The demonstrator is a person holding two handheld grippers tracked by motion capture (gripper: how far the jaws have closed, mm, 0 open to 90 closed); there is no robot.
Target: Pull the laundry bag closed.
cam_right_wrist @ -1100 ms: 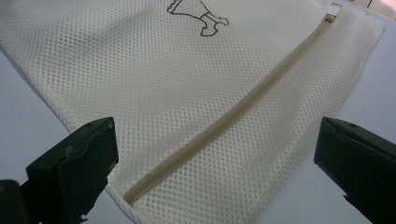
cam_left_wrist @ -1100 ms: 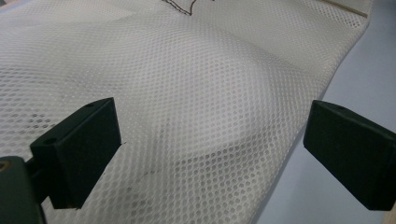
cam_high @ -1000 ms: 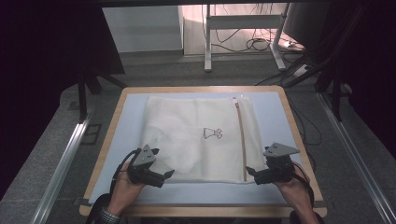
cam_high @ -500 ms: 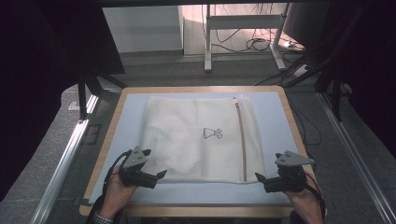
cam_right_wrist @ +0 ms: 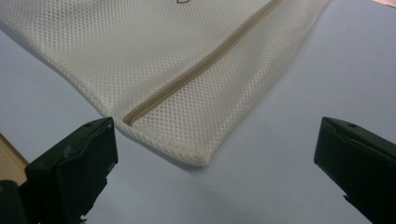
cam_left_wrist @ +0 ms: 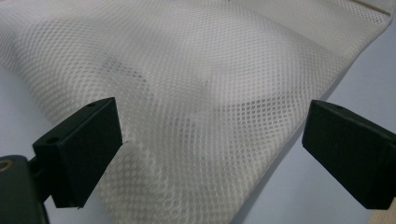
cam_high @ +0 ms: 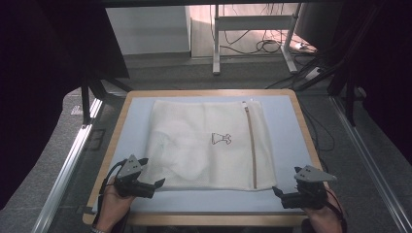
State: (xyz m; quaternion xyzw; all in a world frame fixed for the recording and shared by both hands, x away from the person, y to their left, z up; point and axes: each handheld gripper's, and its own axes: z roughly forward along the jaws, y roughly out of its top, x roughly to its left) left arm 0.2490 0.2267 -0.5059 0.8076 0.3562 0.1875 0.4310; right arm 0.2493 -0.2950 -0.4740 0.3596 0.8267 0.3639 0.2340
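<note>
1. A white mesh laundry bag (cam_high: 209, 143) lay flat on the blue tabletop (cam_high: 291, 126), roughly centred, w/ a tan zipper (cam_high: 250, 145) running near-to-far along its right side.
2. Your left hand-held gripper (cam_high: 156, 183) sat at the bag's near-left corner, jaws spread wide; in the left gripper view the mesh (cam_left_wrist: 205, 107) lay between and just ahead of them, not pinched.
3. Your right hand-held gripper (cam_high: 276, 191) was at the near-right corner, jaws likewise spread, gripping nothing; in the right gripper view the corner (cam_right_wrist: 198, 156) and zipper end (cam_right_wrist: 133, 116) pointed straight at the gap.
4. Both corners lay just fwd of the jaws. Left looked nearer its corner, prob. overlapping the hem; right stood slightly apart from its corner.
</note>
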